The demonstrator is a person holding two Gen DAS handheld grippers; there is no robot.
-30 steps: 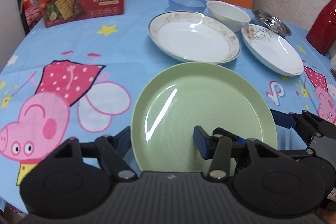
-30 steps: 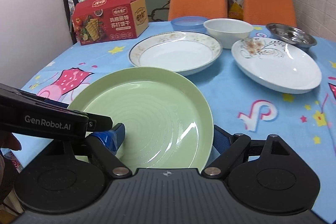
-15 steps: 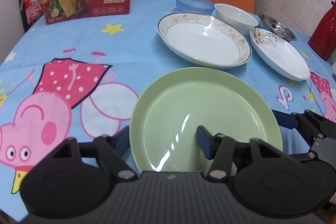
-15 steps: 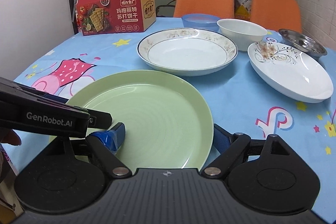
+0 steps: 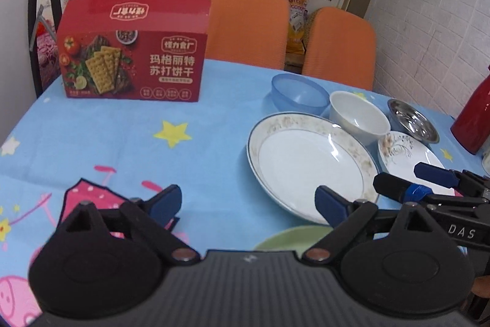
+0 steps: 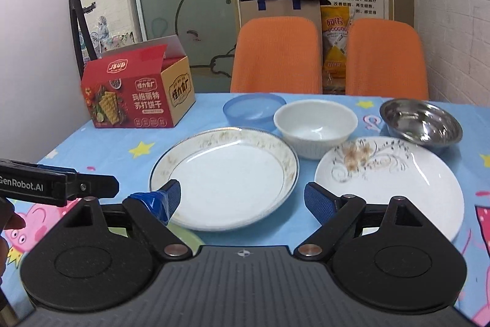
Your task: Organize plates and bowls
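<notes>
A gold-rimmed white plate point(image 5: 309, 164) point(image 6: 226, 176) lies mid-table. A floral white plate point(image 6: 392, 183) point(image 5: 407, 158) lies to its right. Behind them stand a blue plastic bowl point(image 6: 252, 109) point(image 5: 297, 94), a white bowl point(image 6: 315, 126) point(image 5: 358, 115) and a steel bowl point(image 6: 421, 121) point(image 5: 412, 120). A green plate point(image 5: 294, 238) point(image 6: 186, 238) shows only as a sliver under both grippers. My left gripper point(image 5: 248, 201) is open and empty above the tablecloth. My right gripper point(image 6: 242, 198) is open and empty over the near rim of the gold-rimmed plate; it also shows in the left wrist view point(image 5: 410, 183).
A red cracker box point(image 5: 134, 51) point(image 6: 137, 94) stands at the back left. A red thermos point(image 5: 474, 112) stands at the right edge. Two orange chairs point(image 6: 275, 54) are behind the table point(image 5: 92, 137). The left gripper's body point(image 6: 55, 186) reaches in from the left.
Both grippers have lifted and tilted up. The green plate has dropped almost out of both views, and the far plates and bowls now fill them. Both stay open.
</notes>
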